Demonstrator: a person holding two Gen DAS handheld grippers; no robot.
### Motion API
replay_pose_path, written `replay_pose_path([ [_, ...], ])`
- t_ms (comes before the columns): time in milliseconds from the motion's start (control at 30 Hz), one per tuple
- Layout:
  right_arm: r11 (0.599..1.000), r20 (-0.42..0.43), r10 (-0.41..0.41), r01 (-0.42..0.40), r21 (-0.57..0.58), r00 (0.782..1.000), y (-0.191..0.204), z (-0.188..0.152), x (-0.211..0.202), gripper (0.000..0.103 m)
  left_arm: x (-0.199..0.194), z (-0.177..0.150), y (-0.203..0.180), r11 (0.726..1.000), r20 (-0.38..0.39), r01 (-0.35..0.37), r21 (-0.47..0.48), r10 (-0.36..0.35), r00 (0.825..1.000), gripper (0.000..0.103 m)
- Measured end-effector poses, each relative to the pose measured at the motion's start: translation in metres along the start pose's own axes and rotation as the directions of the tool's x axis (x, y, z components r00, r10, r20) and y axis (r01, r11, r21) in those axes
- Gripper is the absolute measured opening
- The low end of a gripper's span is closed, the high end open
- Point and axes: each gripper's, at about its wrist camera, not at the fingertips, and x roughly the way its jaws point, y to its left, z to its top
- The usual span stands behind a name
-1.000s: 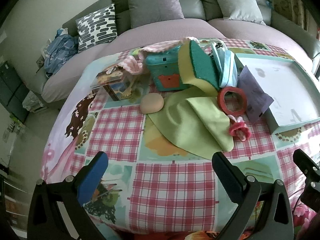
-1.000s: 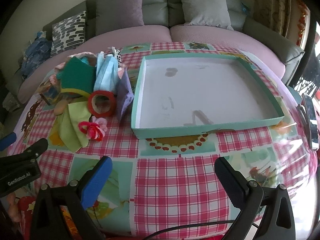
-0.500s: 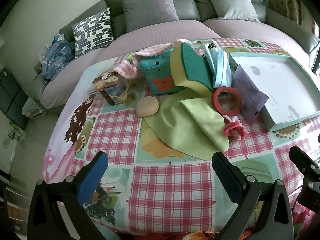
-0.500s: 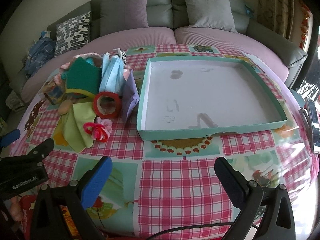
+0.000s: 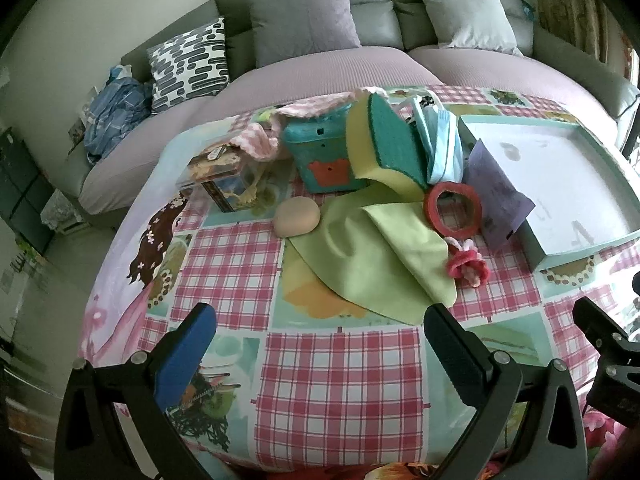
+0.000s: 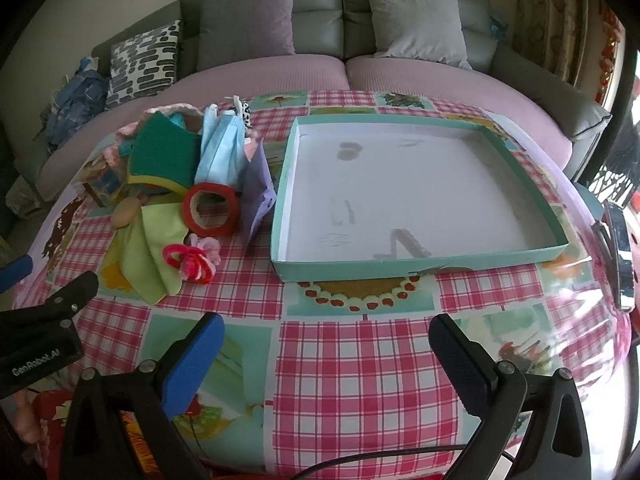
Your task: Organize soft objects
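Note:
A heap of soft things lies on the checked tablecloth: a light green cloth (image 5: 372, 248), a yellow-and-green sponge (image 5: 384, 148), a beige puff (image 5: 297, 216), a red ring (image 5: 454, 208), a pink-red hair tie (image 5: 468, 266), a blue face mask (image 5: 440, 148) and a purple pouch (image 5: 494, 200). To the right of them sits an empty teal tray (image 6: 416, 256). My left gripper (image 5: 320, 328) hangs open above the table's near edge, short of the green cloth. My right gripper (image 6: 326, 336) is open too, in front of the tray. Both hold nothing.
A teal box (image 5: 320, 156), a pink knitted piece (image 5: 260, 140) and a picture box (image 5: 218, 184) stand behind the heap. A grey-and-mauve sofa (image 6: 320, 76) with cushions curves round the far side. A shiny flat object (image 6: 618, 252) lies at the right table edge.
Both grippers have drawn back and risen a little, so the heap and the tray sit lower and farther in view. Nothing on the table has moved.

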Motion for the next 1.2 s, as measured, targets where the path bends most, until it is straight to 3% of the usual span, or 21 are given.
replay_pose_path([
  [333,0.999,-0.001,-0.04,0.04,-0.014,0.999,0.003,0.0,-0.001,0.103,-0.004,-0.001,0.008,0.999,0.023,0.032,-0.039,-0.031,0.999,0.103],
  [500,0.999,0.001,-0.033,0.033,-0.009,0.999,0.003,0.002,-0.002,0.103,-0.003,0.001,0.022,0.991,0.024,0.094,-0.1,-0.092,0.995,0.103],
  [633,0.998,0.038,0.046,-0.044,-0.042,0.998,0.009,0.014,-0.009,0.103,0.009,0.005,0.044,0.965,0.003,0.176,-0.192,-0.179,0.984,0.103],
  [733,0.984,0.028,0.179,-0.178,-0.03,0.983,0.017,0.03,-0.008,0.103,0.023,0.013,0.06,0.96,-0.004,0.175,-0.216,-0.18,0.984,0.103],
  [933,0.954,-0.028,0.279,-0.281,-0.108,0.96,0.063,0.06,0.013,0.103,0.05,0.026,0.092,0.949,-0.028,0.178,-0.26,-0.191,0.981,0.103],
  [1067,0.944,-0.083,0.285,-0.295,-0.148,0.955,0.093,0.067,0.034,0.103,0.07,0.032,0.106,0.947,-0.097,0.161,-0.279,-0.194,0.976,0.103],
  [1200,0.954,-0.088,0.247,-0.258,-0.154,0.965,0.103,0.079,0.051,0.103,0.078,0.042,0.115,0.939,-0.117,0.158,-0.307,-0.202,0.972,0.103],
])
